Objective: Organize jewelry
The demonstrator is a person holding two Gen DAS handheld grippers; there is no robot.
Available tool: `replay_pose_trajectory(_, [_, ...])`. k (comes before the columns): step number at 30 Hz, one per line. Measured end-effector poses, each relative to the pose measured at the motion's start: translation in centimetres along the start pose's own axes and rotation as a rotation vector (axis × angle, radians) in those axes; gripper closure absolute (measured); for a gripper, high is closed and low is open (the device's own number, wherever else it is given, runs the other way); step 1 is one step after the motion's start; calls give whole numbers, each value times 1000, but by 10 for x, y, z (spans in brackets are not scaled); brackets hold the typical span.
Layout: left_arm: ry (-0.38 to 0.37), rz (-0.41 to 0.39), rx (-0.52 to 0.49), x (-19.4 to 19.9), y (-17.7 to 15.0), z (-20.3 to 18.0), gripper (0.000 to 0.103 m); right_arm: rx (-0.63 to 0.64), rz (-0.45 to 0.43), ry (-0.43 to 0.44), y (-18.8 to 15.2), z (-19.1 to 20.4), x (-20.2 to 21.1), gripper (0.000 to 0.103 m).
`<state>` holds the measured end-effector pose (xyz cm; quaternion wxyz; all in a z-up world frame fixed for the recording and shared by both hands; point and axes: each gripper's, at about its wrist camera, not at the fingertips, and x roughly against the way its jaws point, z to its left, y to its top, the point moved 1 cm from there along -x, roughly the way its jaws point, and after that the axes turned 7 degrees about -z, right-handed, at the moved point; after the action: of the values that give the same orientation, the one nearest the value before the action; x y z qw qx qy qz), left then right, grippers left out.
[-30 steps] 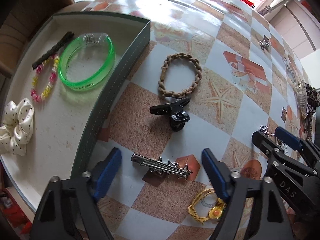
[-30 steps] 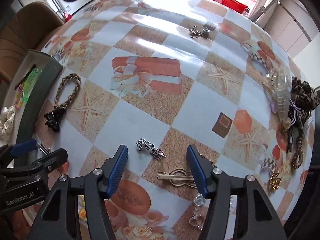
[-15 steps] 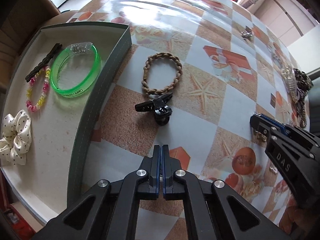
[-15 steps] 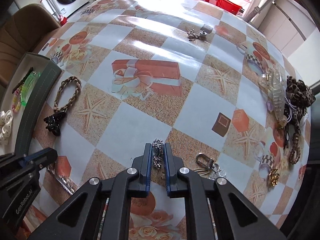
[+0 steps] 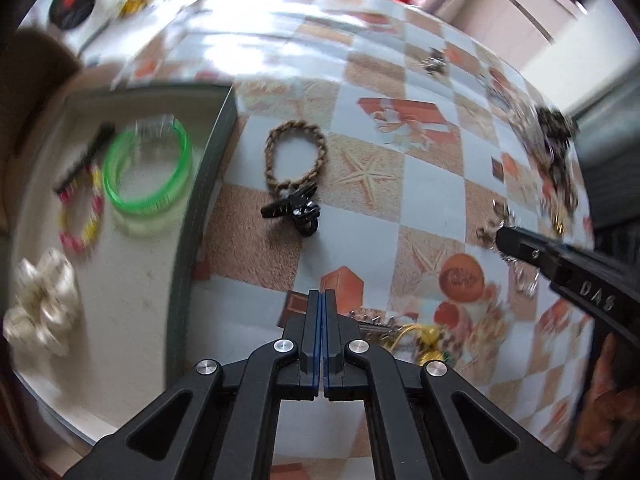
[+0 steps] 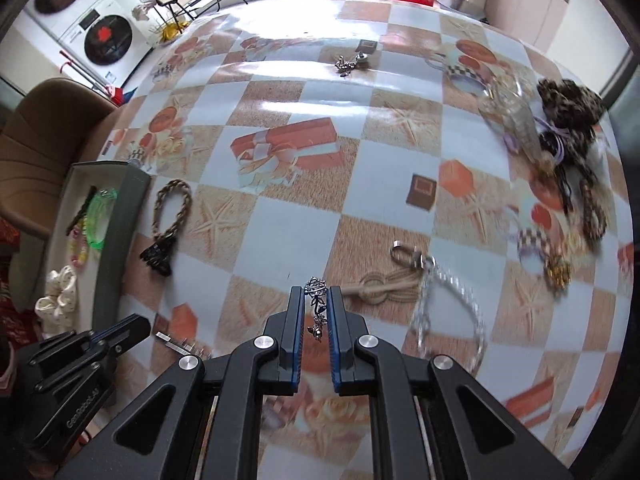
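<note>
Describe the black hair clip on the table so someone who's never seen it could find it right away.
Find the grey-walled tray at the table's left edge. Just outside its right wall lies a tan braided bracelet, and the black hair clip touches that loop's near end. It is the only glossy black piece there.

A silver brooch [image 6: 316, 309] is held upright between closed blue pads above the table, a silver hair clip [image 6: 178, 343] protrudes from the other closed pads, and a braided bracelet [image 5: 295, 158] lies flat beside the tray [image 5: 200, 184].
</note>
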<state>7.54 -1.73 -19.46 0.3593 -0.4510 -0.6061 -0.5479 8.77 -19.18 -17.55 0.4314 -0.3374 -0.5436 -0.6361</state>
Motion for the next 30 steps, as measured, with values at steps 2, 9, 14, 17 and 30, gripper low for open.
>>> replay_pose_trajectory(2, [31,-30,-106,3,-2,-8,100,-13,3,2,-8,-1,6,91])
replay_pose_trajectory(9, [-37,38,-147,-3,-13,-13,100,-70,29,7,-31,-13,14,91])
replay_pose_trajectory(14, [-87,75,-96,0,-23,-17,98,-105,44,9,-46,-21,20,91])
replay_pose_trajectory(17, [-68,87,-76,3,-23,-19,3,-121,49,6,-52,-25,23,91])
replay_pose_trajectory(30, [-64,141,-102,-65,-56,-50,7,-168,43,-5,-61,-43,34,91])
